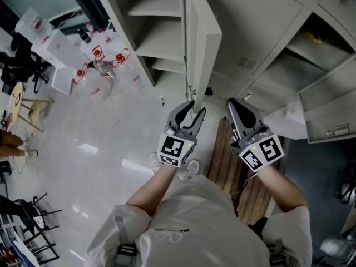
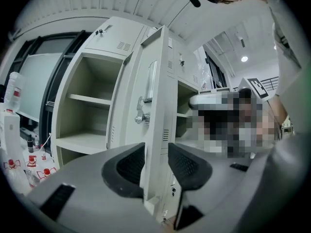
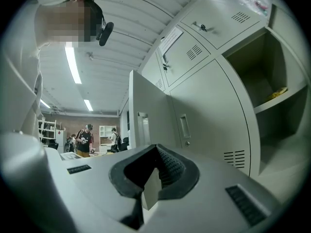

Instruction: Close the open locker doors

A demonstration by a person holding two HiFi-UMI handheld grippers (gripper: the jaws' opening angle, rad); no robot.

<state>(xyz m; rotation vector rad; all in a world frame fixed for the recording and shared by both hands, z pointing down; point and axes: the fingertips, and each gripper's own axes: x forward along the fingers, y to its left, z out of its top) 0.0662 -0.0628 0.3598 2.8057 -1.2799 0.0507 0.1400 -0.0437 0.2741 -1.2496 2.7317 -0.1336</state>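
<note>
Locker door (image 1: 200, 43) is swung out toward me, edge-on in the head view, hinged to the open locker (image 1: 158, 24) with bare shelves on its left. Its free edge sits between the jaws of my left gripper (image 1: 192, 115). In the left gripper view the gripper (image 2: 155, 164) has its jaws spread, straddling the door's thin edge (image 2: 155, 106) low down, below the latch (image 2: 142, 111). The pads aren't clamping, so I read it as released and placed only to guide or push the door.

Right gripper (image 1: 240, 113) is clenched on nothing, held just beside the door on its outer face side. I judge it's free for a flat shove, or for the next door.

Room: the swing toward the frame looks clear, nothing on the shelves sticking out. The closed locker fronts (image 3: 209, 115) on the right are flush. More work is left: an open compartment (image 1: 317, 43) up right, and another open door (image 1: 328, 113) lower right. Bottles (image 1: 103, 65) on the floor (image 1: 100, 143) are well apart and out of the swing. Wooden slats (image 1: 228, 166) are underfoot.
</note>
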